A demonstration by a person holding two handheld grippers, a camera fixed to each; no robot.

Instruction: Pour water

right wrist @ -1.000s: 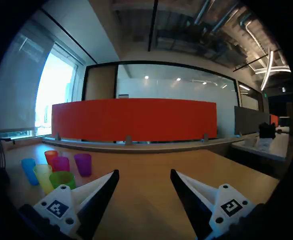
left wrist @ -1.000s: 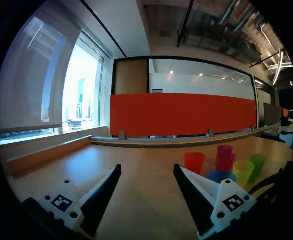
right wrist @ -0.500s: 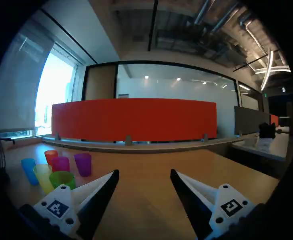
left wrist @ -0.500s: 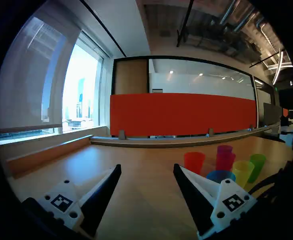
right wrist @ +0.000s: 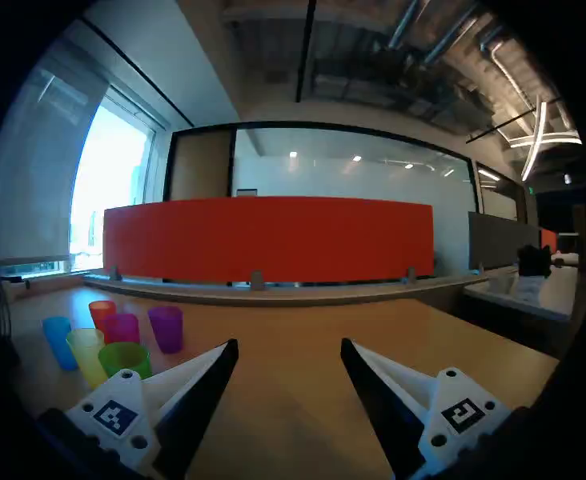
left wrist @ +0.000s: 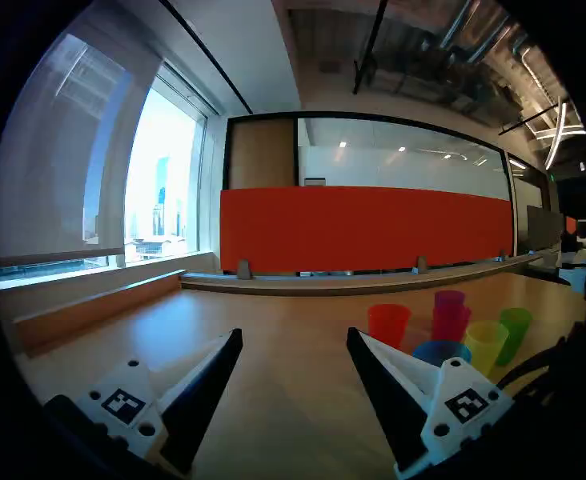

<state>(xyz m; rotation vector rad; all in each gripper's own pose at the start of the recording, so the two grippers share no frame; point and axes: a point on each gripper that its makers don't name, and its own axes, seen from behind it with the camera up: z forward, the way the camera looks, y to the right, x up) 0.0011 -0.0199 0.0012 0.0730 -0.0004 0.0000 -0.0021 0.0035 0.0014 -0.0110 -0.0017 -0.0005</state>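
Left of the upright cups (left wrist: 451, 320) on the counter (left wrist: 293, 416), the left claw (left wrist: 294, 331) is hovering spread and empty. Right of the cups, the right claw (right wrist: 289, 342) is gaping empty too, seemingly about equally near.

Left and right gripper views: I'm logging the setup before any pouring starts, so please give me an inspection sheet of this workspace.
Surface: wooden desk, bare between the jaws.
Job's things: blue cup, red cup, magenta cup, purple cup, yellow cup and green cup, all upright and closely grouped; contents cannot be told.
Clutter: nothing seen.
Grippers: left gripper open, holding nothing; right gripper open, holding nothing; both low over the desk.
Cables: what looks like a dark cable near the cups.
Surroundings: orange-red divider panel along the desk's far edge, a bright window, exposed ceiling pipes.
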